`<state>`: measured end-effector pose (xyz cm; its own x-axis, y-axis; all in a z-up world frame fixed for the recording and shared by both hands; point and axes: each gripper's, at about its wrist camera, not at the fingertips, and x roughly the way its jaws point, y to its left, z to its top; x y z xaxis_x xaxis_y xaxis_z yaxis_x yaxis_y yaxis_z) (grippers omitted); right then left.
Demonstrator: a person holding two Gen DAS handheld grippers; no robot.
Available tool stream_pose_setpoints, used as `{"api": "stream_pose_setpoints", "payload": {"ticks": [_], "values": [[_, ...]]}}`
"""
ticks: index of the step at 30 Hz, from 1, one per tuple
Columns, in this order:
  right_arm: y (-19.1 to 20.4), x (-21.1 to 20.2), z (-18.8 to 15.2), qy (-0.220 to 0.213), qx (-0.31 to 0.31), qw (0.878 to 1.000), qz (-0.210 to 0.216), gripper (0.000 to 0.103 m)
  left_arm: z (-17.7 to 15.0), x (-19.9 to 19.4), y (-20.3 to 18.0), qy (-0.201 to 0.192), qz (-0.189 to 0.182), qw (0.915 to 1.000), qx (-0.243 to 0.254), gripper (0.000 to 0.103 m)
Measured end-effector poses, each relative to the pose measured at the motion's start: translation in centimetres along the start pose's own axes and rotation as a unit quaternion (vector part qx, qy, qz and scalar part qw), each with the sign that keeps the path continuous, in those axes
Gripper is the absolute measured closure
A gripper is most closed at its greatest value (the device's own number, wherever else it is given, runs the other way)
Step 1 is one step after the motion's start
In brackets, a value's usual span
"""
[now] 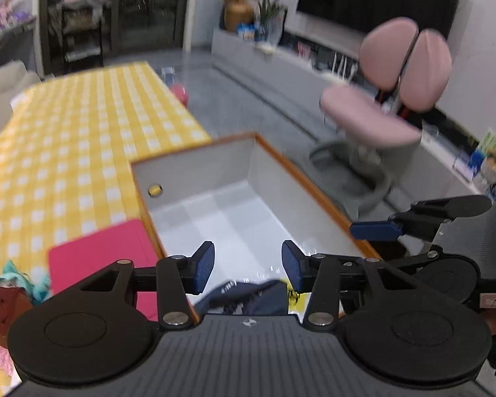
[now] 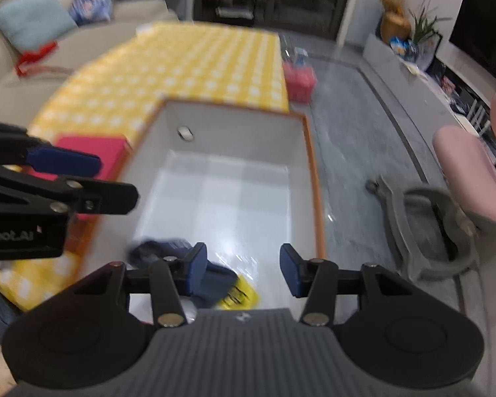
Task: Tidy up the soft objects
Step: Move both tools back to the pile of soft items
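A white box with an orange rim point(image 1: 317, 185) stands at the edge of the yellow checked table. A navy cloth point(image 1: 248, 292) with a yellow tag lies on the box floor at its near end. My left gripper point(image 1: 248, 264) hangs open above the cloth with nothing between its blue pads. My right gripper point(image 2: 243, 271) is open too, over the same navy cloth point(image 2: 216, 281), and its pads are not pressing on it. Each view shows the other gripper's blue pad point(image 1: 377, 231) point(image 2: 62, 163) at its side. The rest of the box point(image 2: 314, 172) holds nothing.
A flat red-pink item point(image 1: 99, 258) lies on the tablecloth point(image 1: 66, 152) left of the box. A teal soft toy point(image 1: 20, 279) and a dark red item sit at the near left. A pink chair point(image 1: 396, 92) stands on the grey floor to the right.
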<state>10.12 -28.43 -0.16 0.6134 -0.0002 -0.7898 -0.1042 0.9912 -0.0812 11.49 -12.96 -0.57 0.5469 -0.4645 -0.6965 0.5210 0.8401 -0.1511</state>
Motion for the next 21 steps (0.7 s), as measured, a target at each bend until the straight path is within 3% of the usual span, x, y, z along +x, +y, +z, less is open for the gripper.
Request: {"api": "stream_pose_setpoints", "payload": {"ticks": [3, 10, 17, 21], "values": [[1.1, -1.9, 0.5, -0.031, 0.009, 0.999, 0.021, 0.054, -0.2, -2.2, 0.8, -0.027, 0.007, 0.9996, -0.003, 0.044], [6.1, -3.8, 1.1, -0.066, 0.000, 0.994, 0.083, 0.054, -2.1, -5.8, 4.7, -0.053, 0.051, 0.9969, -0.029, 0.044], [11.7, -2.9, 2.0, -0.051, -0.029, 0.990, 0.128, 0.054, -5.6, -8.1, 10.6, -0.036, 0.097, 0.9906, -0.089, 0.044], [14.9, -1.6, 2.8, -0.033, -0.051, 0.986, 0.153, 0.054, -6.9, -9.1, 14.3, -0.026, 0.105, 0.9856, -0.130, 0.043]]}}
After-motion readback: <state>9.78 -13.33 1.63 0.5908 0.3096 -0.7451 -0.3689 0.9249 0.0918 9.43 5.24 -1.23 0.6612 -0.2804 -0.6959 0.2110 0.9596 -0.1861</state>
